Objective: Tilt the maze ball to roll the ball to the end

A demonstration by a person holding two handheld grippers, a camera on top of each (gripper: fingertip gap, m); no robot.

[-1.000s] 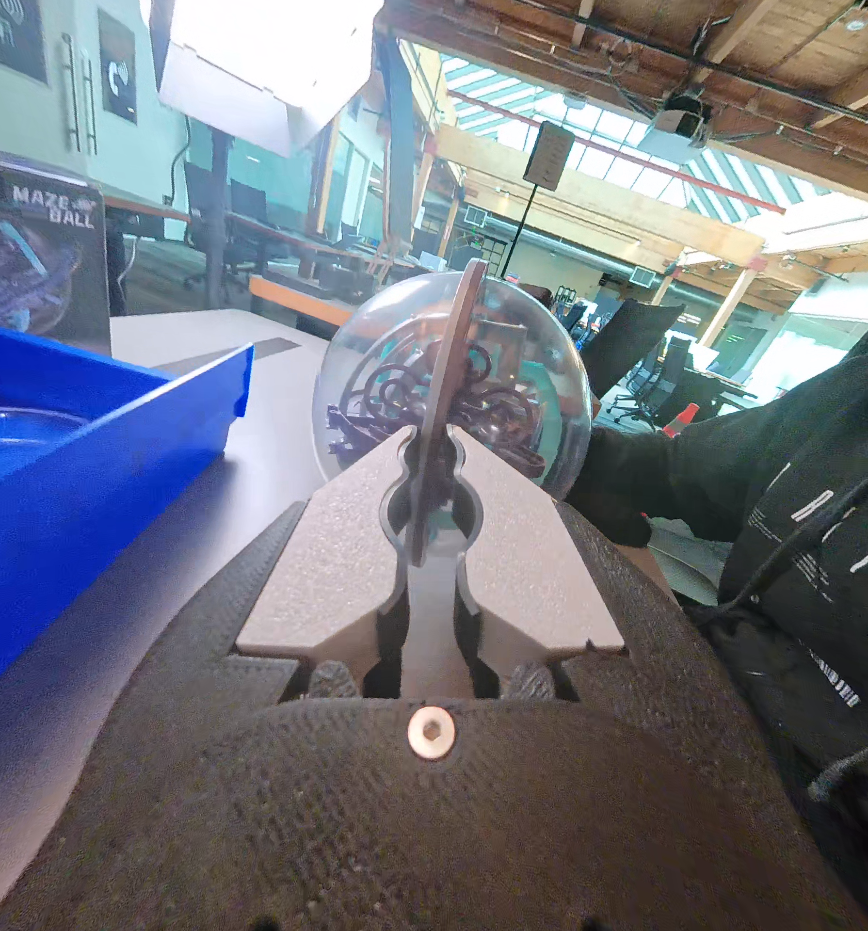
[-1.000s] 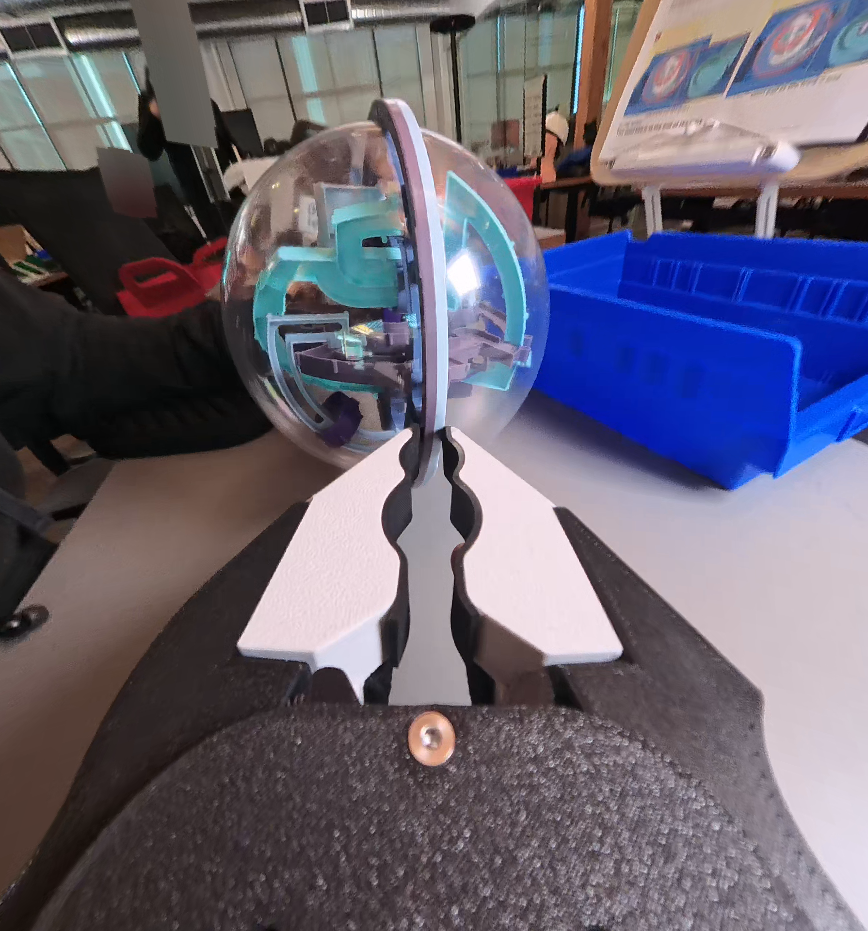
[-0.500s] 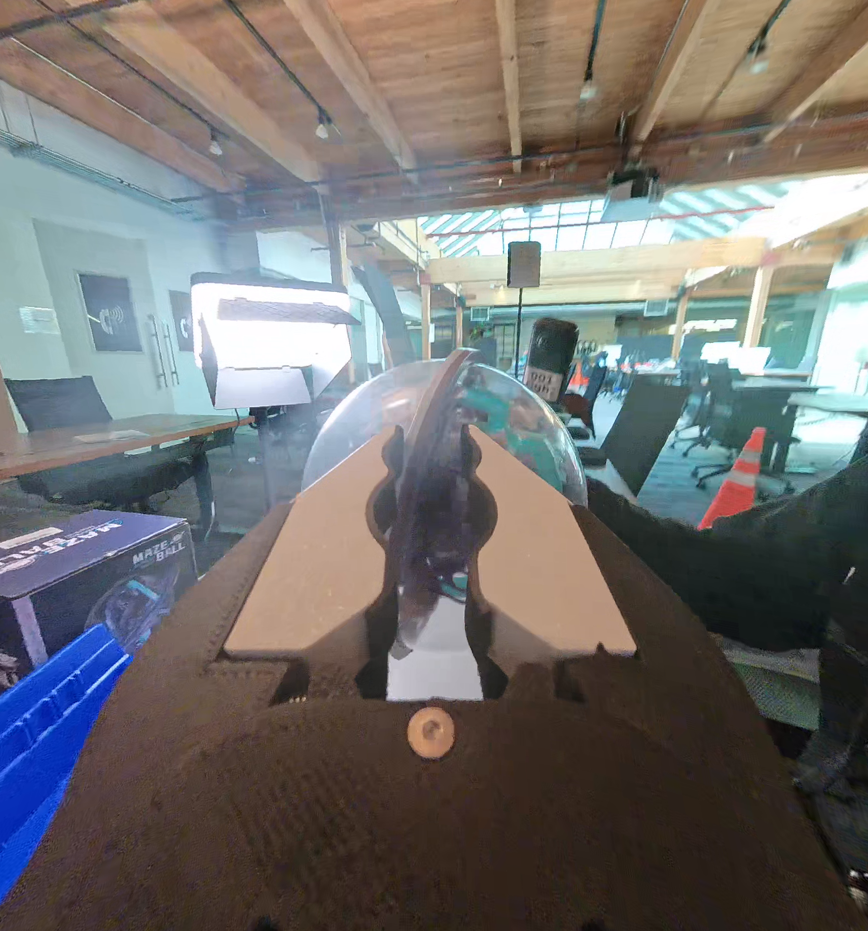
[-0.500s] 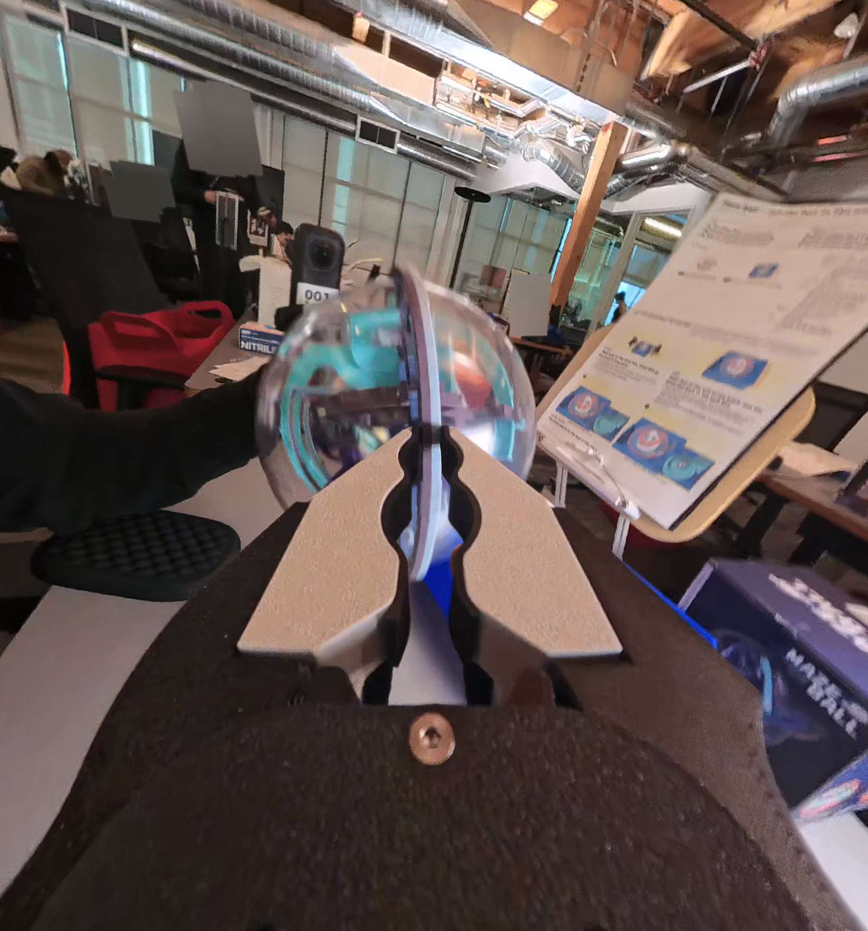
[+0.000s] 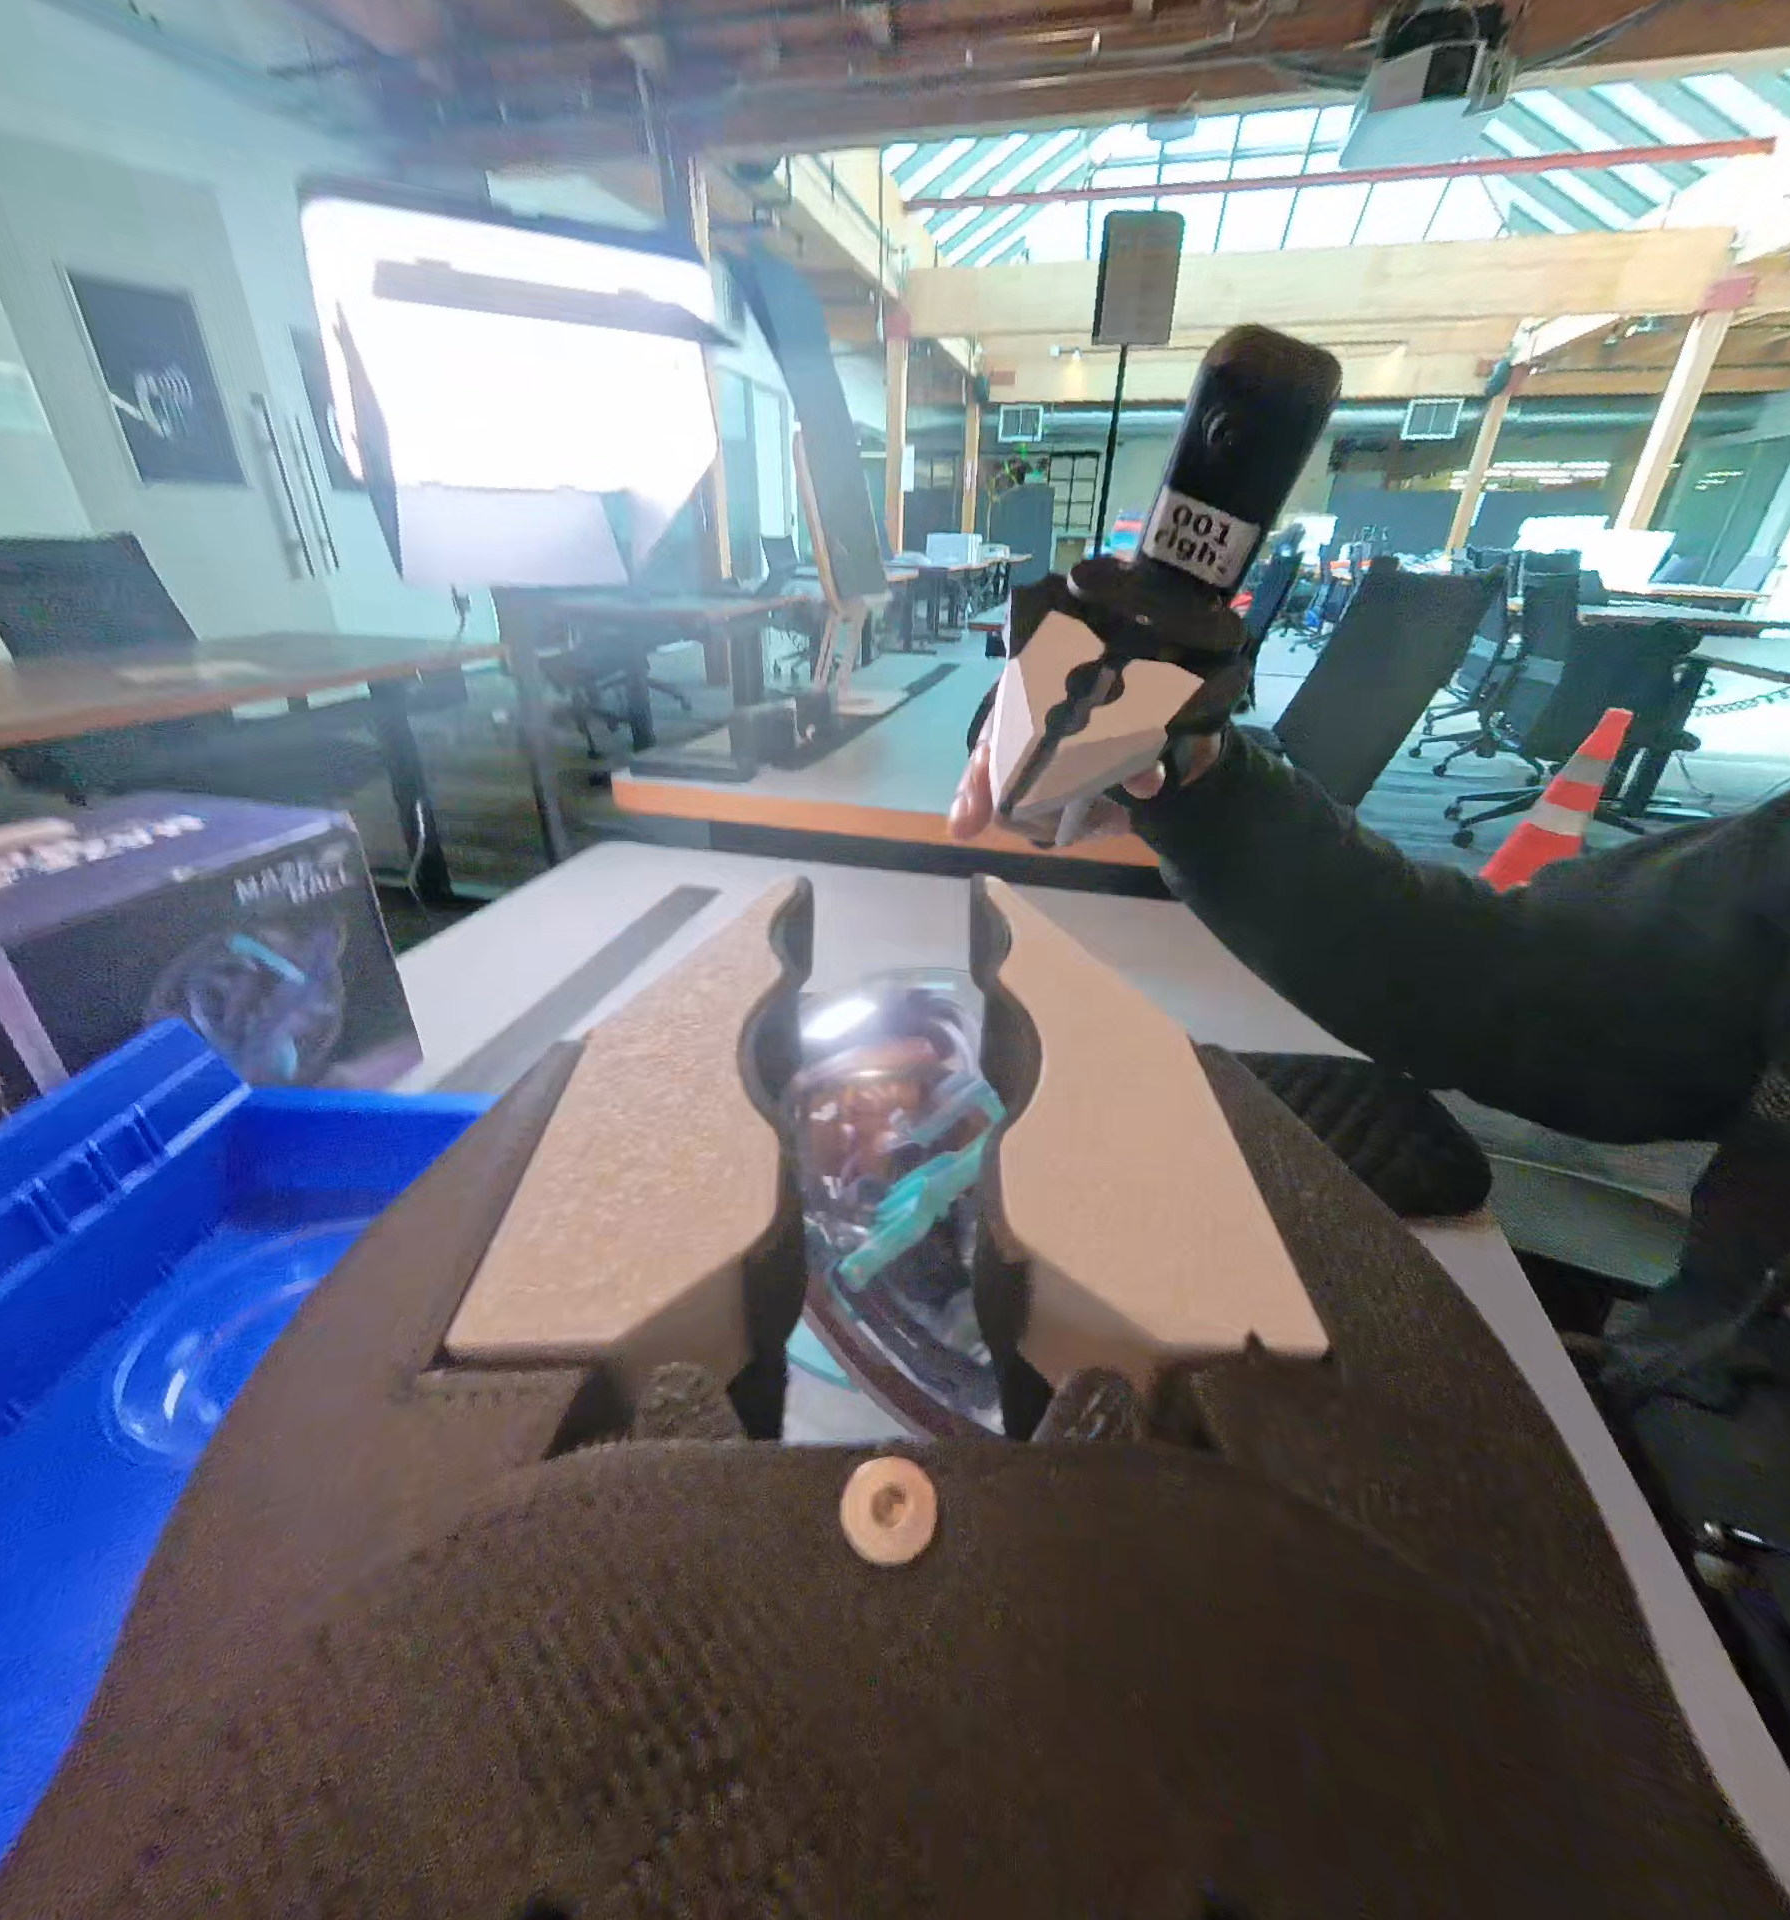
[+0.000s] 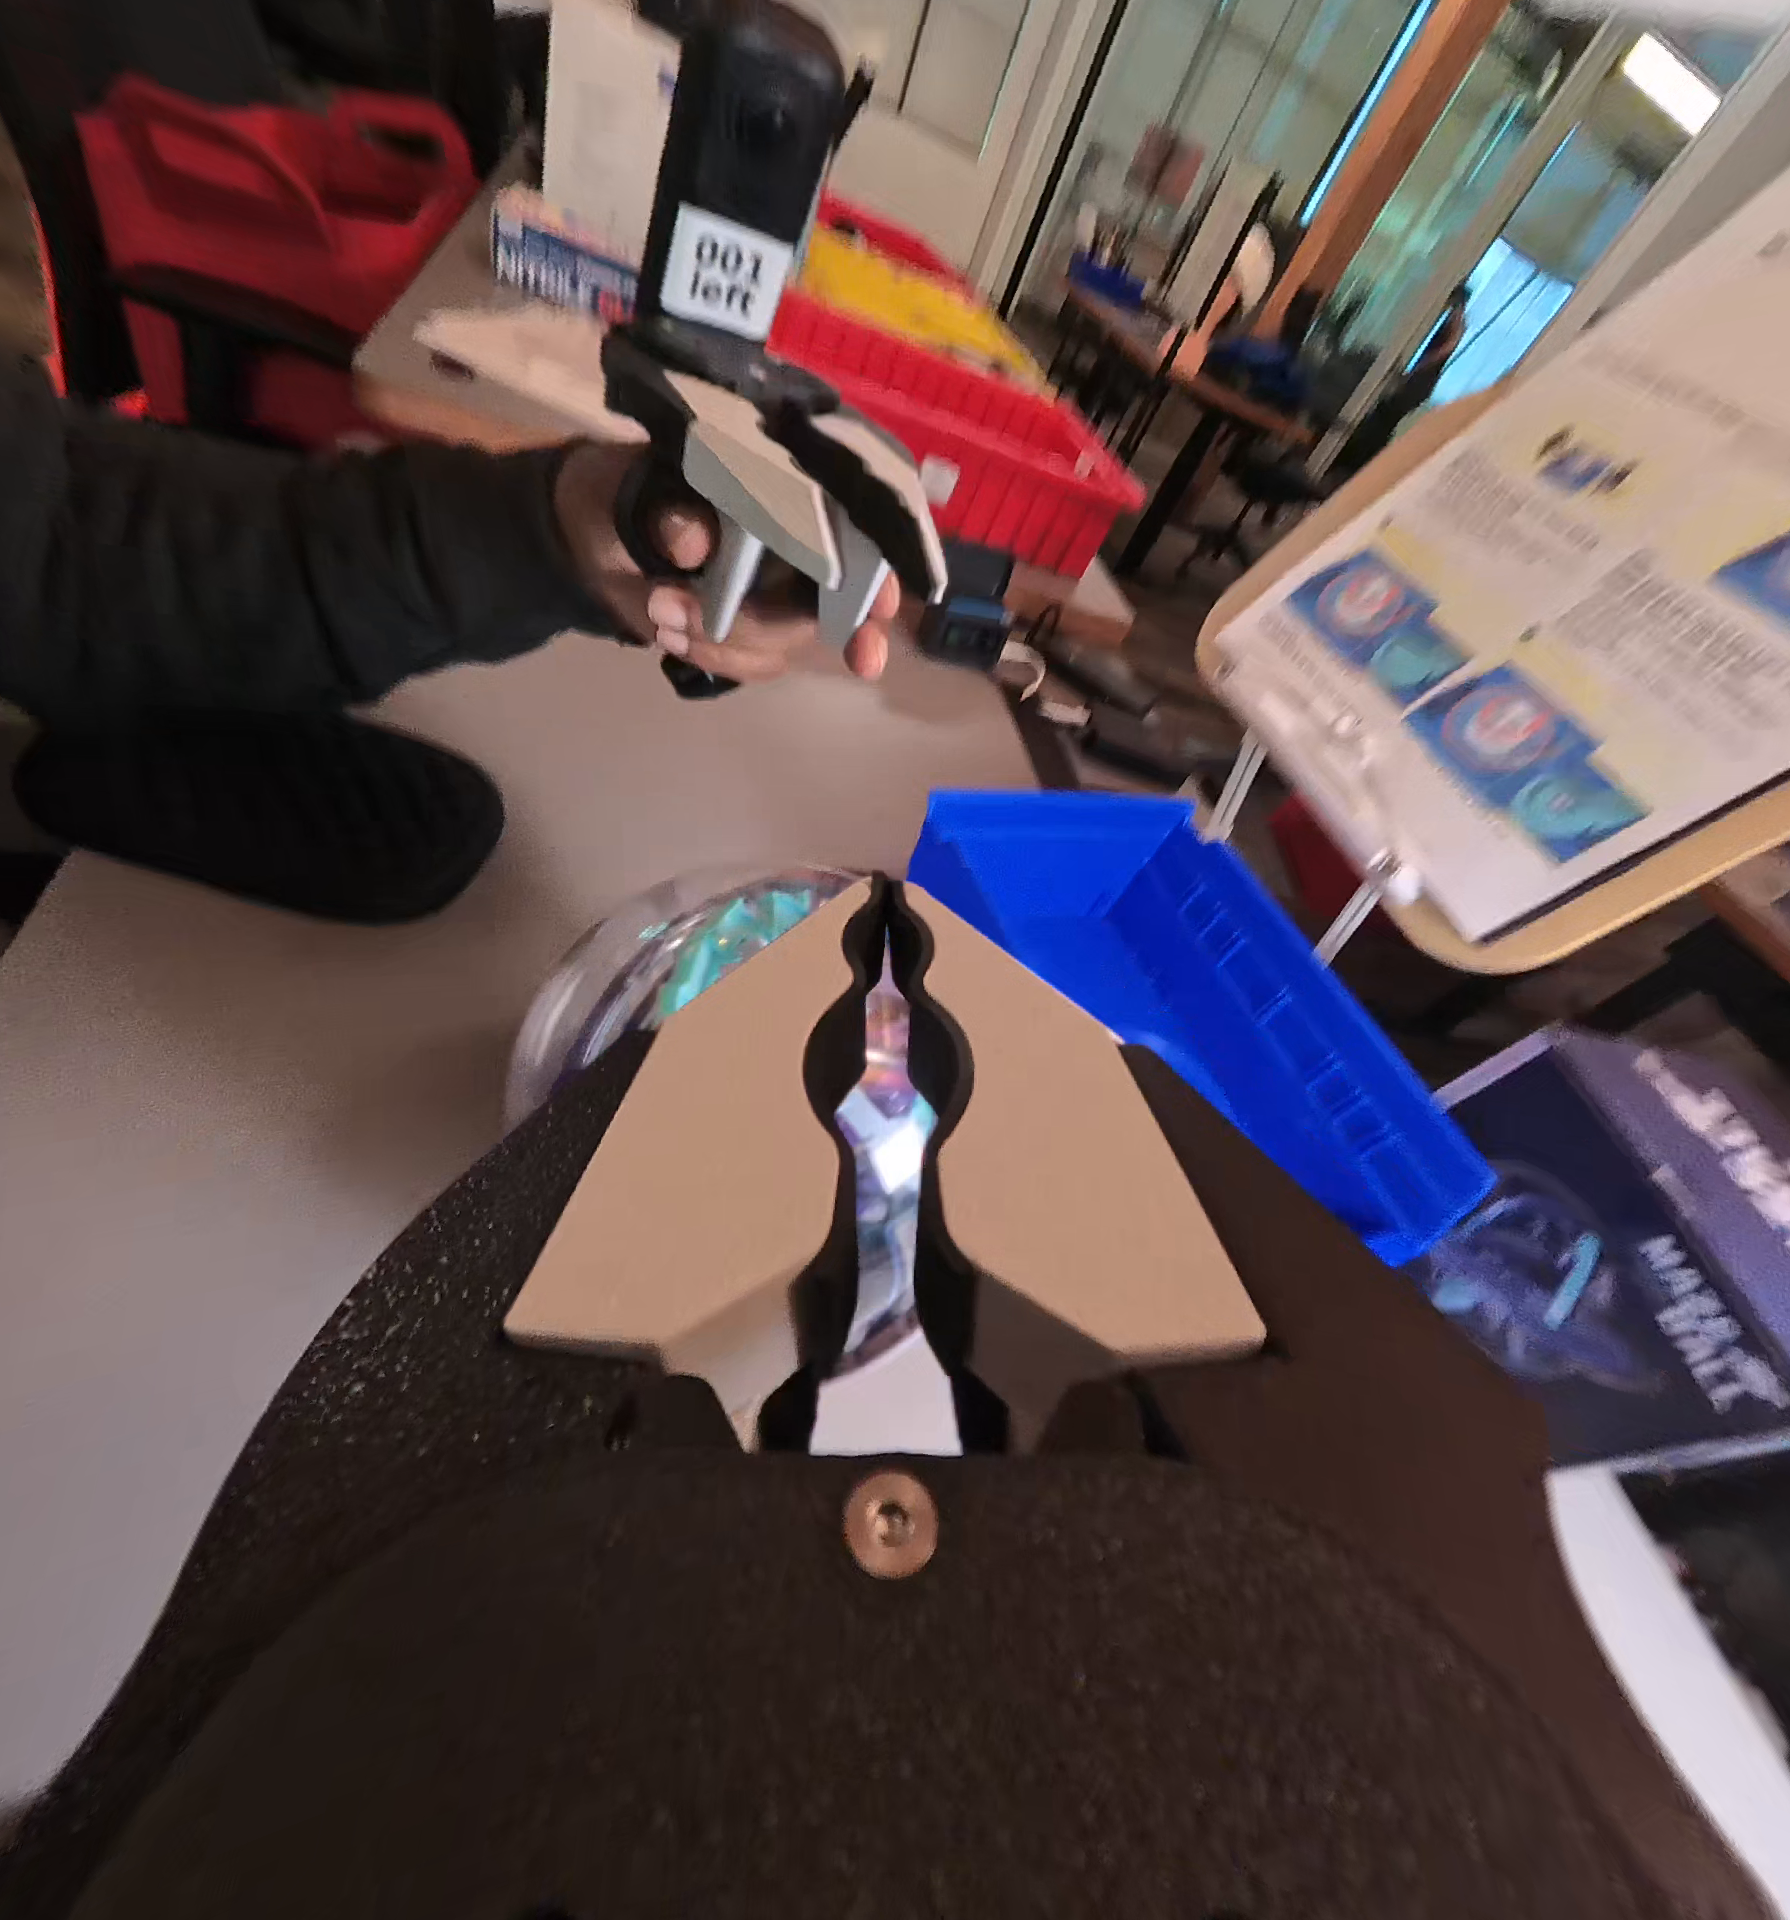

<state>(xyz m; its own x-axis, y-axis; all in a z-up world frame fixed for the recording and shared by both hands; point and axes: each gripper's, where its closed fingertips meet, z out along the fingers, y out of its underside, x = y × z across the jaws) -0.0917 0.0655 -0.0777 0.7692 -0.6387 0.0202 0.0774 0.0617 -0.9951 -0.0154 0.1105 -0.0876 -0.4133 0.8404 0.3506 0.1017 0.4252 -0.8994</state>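
Let go of within the last second: the maze ball (image 5: 891, 1122), earlier pinched by its flat rim from both sides, now free and apparently set down on the grey table (image 5: 579, 935), close beside the blue bin (image 6: 1182, 935).

Nearest in the left wrist view: left gripper (image 5: 891, 904) spread apart, gripping nothing, lifted above the clear sphere, visible low between the fingers but untouched by either pad.

Farther off: right gripper (image 5: 1021, 816) closed tip to tip on nothing and held up well clear of the table. From its own camera, likewise shut and bare, looking down on the ball just below and left of its tips.

Likely a finished run or a pause to regrip; no tilting possible without a fresh grasp.
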